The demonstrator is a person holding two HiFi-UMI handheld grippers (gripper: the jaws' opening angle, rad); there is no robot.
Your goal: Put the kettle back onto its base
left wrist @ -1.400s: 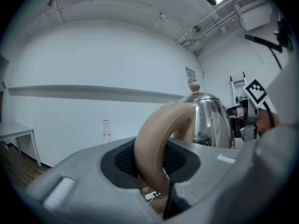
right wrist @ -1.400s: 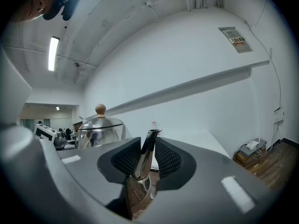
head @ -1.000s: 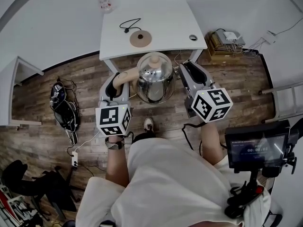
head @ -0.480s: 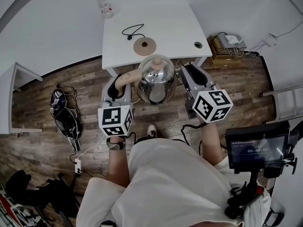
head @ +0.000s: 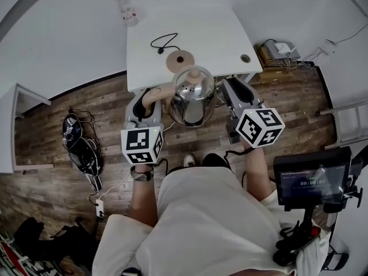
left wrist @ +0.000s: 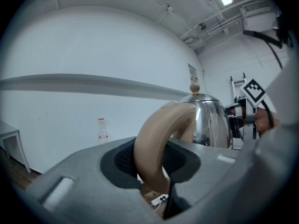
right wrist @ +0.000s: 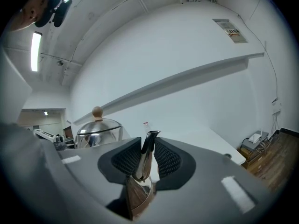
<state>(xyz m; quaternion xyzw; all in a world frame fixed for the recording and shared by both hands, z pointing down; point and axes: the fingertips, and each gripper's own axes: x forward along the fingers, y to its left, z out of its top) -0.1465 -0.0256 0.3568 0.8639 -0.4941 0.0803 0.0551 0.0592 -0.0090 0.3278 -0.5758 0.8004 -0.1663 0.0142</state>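
A shiny steel kettle (head: 192, 98) with a tan lid knob hangs in the air between both grippers, at the front edge of the white table (head: 213, 30). My left gripper (head: 148, 100) is shut on its curved tan handle (left wrist: 156, 143). My right gripper (head: 230, 95) is shut on the steel spout (right wrist: 145, 155). The round tan base (head: 180, 60) lies on the table just beyond the kettle, with a black cord (head: 163, 41) behind it. In the left gripper view the kettle body (left wrist: 209, 122) shows past the handle.
A small bottle (head: 125, 8) stands beyond the table's far left corner. A round cable hole (head: 245, 58) sits at the table's right front. Boxes and cables (head: 276, 52) lie on the floor to the right, dark bags (head: 80, 145) to the left, a monitor (head: 313, 180) at lower right.
The kettle and both grippers have moved forward toward the table; the kettle now reaches the table's front edge, close to the base. Both grips are unchanged.
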